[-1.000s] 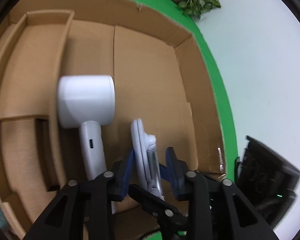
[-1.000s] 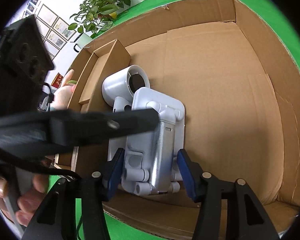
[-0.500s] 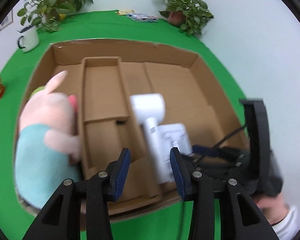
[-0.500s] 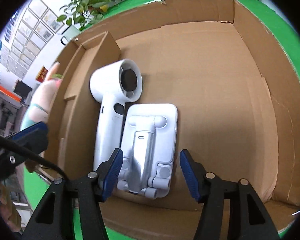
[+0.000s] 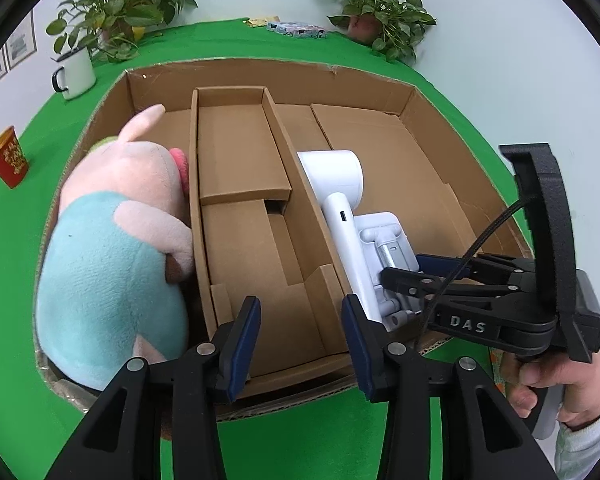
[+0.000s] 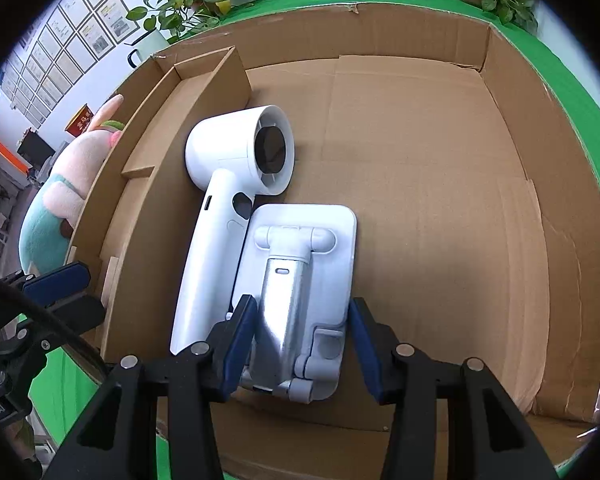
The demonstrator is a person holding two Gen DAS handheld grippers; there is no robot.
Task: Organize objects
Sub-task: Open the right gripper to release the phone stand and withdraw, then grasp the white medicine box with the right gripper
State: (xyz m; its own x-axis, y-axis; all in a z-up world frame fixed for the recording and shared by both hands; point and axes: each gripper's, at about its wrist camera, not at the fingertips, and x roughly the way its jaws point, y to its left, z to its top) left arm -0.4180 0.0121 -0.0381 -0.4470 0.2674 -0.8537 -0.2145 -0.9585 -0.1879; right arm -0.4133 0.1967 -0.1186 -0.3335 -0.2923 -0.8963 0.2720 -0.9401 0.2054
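Note:
A white folding phone stand [image 6: 304, 288] lies flat on the floor of the cardboard box [image 6: 440, 184], beside a white hair dryer [image 6: 228, 184]. My right gripper [image 6: 302, 344] is open, its jaws standing either side of the stand's near end without gripping it. It also shows in the left wrist view [image 5: 452, 280]. My left gripper [image 5: 300, 344] is open and empty above the box's near edge. The stand [image 5: 388, 252] and dryer [image 5: 340, 200] lie right of the divider. A pink and teal plush pig [image 5: 116, 248] fills the left compartment.
The box [image 5: 260, 76] has an inner cardboard tray [image 5: 240, 184] in its middle. On the green table stand a white mug [image 5: 74, 72], a red cup [image 5: 8, 158], two potted plants [image 5: 376, 4] and a small packet [image 5: 296, 30].
My left gripper let go of the stand and pulled back and up out of the box. The stand went from upright to lying flat. The right gripper drew back slightly.

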